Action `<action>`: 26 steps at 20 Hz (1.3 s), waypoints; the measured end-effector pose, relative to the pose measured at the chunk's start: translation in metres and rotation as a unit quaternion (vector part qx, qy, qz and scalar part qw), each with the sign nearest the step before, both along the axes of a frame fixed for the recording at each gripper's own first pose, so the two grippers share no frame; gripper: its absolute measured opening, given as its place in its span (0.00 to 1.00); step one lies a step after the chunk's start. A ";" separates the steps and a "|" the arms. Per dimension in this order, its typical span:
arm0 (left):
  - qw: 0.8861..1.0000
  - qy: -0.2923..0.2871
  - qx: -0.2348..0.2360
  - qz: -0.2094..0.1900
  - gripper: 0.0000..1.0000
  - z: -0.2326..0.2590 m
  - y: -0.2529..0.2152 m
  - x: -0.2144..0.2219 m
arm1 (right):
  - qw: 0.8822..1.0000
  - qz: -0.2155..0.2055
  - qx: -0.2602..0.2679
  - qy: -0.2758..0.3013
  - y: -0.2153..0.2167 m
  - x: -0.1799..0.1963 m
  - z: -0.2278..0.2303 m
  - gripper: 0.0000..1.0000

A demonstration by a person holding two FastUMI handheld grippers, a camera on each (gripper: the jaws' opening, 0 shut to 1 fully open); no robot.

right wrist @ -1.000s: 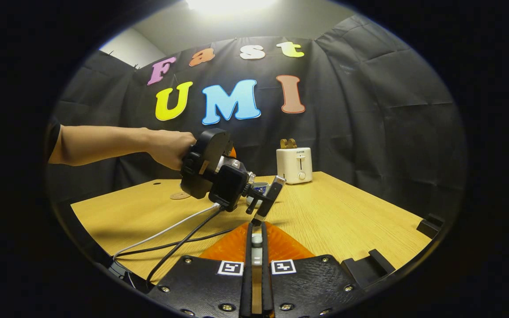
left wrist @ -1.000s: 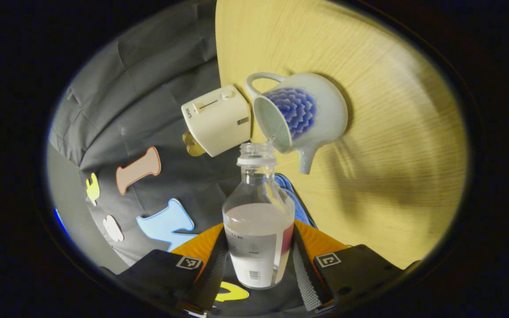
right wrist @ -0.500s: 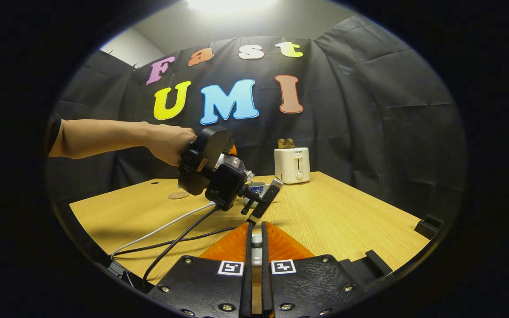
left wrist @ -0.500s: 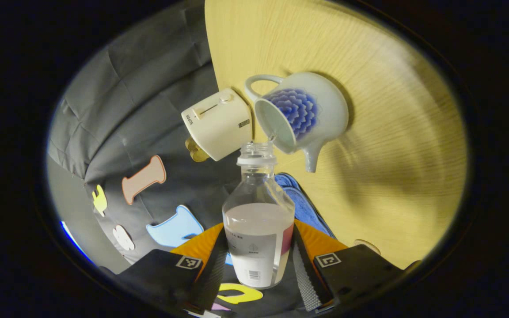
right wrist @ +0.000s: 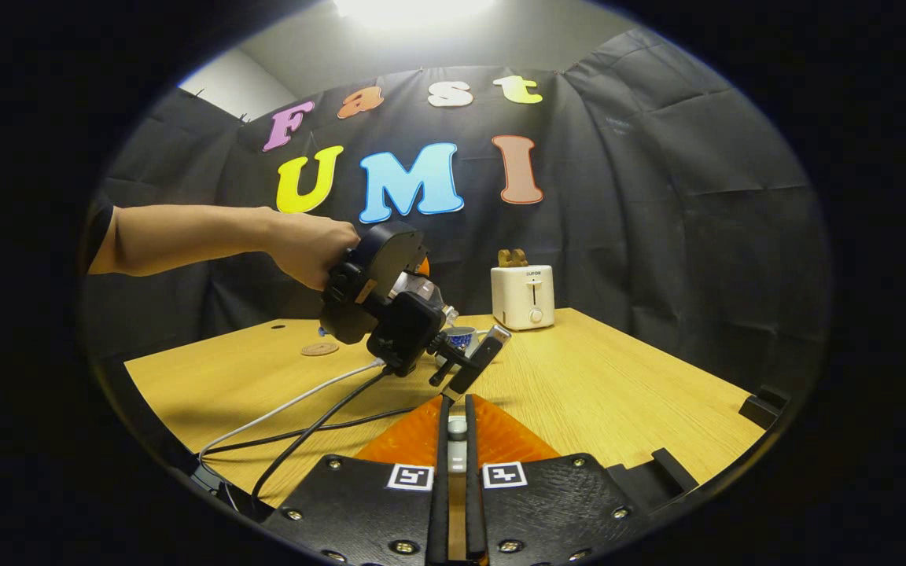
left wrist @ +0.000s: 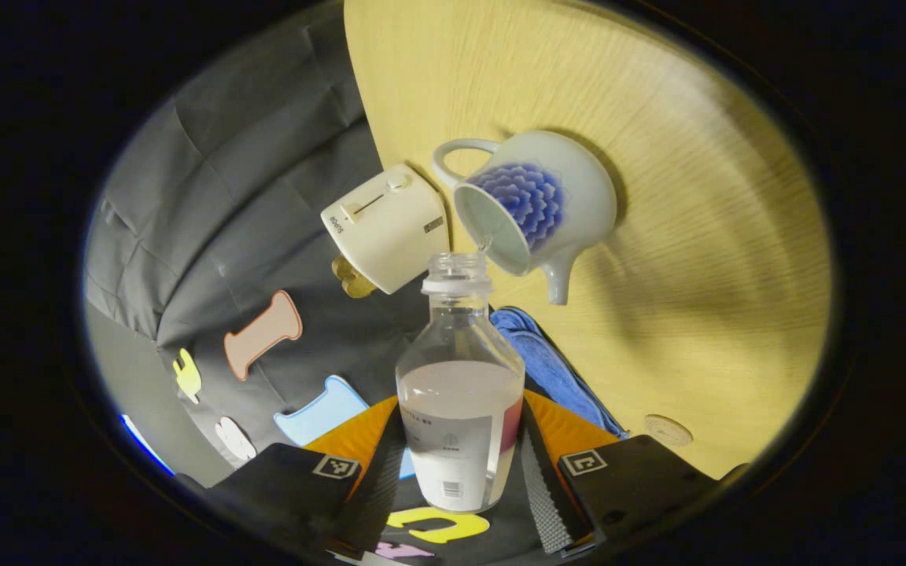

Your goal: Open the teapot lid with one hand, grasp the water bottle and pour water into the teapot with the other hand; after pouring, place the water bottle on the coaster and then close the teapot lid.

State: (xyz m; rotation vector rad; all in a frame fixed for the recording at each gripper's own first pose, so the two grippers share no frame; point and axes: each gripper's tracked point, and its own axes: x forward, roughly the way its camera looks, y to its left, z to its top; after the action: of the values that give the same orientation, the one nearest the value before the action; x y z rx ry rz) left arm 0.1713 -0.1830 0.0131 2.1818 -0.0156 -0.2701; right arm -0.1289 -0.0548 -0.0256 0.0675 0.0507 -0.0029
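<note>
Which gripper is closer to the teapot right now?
Left. The left gripper holds the water bottle with its mouth right at the teapot opening. The right gripper stays back near the table edge, pinching a small lid-like piece.

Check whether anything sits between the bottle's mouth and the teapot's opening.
Nothing visible does. The water bottle, clamped in the left hand-held gripper, has its uncapped mouth right at the rim of the lidless teapot.

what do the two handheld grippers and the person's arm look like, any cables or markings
Each gripper has a black body with two small square black-and-white tags and orange panels behind the jaws: left gripper, right gripper. From the right gripper view, the left one trails a white cable and a black cable. The arm is bare, with a dark short sleeve.
</note>
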 end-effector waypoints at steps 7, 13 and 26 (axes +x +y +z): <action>1.000 0.000 0.002 -0.002 0.84 0.002 0.001 0.000 | 1.000 -0.003 0.000 0.006 -0.002 -0.001 -0.003 0.08; 1.000 0.005 -0.009 -0.003 0.84 0.000 0.001 0.003 | 1.000 -0.004 -0.003 0.010 -0.002 -0.001 -0.004 0.08; 0.986 0.025 -0.166 0.000 0.84 -0.011 0.027 -0.004 | 1.000 0.000 -0.022 -0.004 0.006 0.004 0.008 0.08</action>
State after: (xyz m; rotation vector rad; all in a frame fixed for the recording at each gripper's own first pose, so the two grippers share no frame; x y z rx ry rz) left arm 0.1678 -0.1561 0.0018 1.8426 -0.0318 -0.2991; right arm -0.1251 -0.0490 -0.0174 0.0245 0.0423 -0.0036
